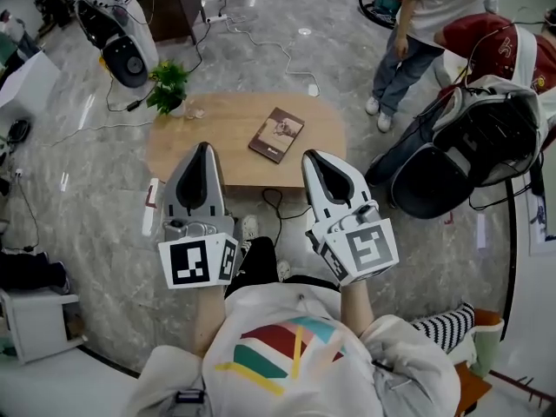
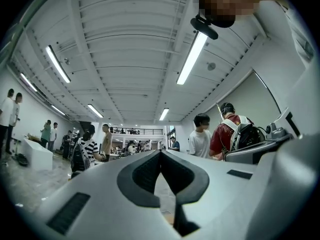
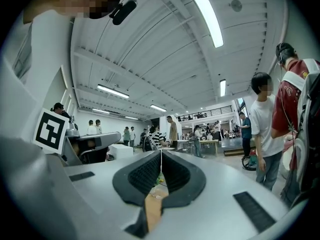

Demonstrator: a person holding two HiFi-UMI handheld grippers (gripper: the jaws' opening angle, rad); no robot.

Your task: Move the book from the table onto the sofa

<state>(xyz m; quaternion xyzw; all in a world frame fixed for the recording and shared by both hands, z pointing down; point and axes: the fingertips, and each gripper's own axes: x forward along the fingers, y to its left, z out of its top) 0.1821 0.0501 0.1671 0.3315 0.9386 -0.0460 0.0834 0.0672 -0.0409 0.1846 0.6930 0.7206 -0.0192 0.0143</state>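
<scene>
Resting on wooden table [image 1: 228,118] amid marble floor [image 1: 334,46], book [image 1: 276,135]; left tongs [image 1: 203,148], right tongs [image 1: 311,156] together.

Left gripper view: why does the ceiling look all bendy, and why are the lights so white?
Left gripper view: the wide lens bends the white ribbed ceiling into curves, and the long white ceiling lamp glares. Right gripper view: same bending; its bright strip light is washed out. Head view: the shiny grey marble floor mirrors the lights, while the brown book looks sharp.

Setting: large open-plan lab hall. Evidence: polished stone floor [image 1: 87,189] strewn with cables [image 1: 295,74], ceiling strip lights [image 2: 192,56], far mezzanine [image 2: 135,131], standing groups of people [image 2: 200,136], backpack rig [image 1: 473,146] at right.
</scene>
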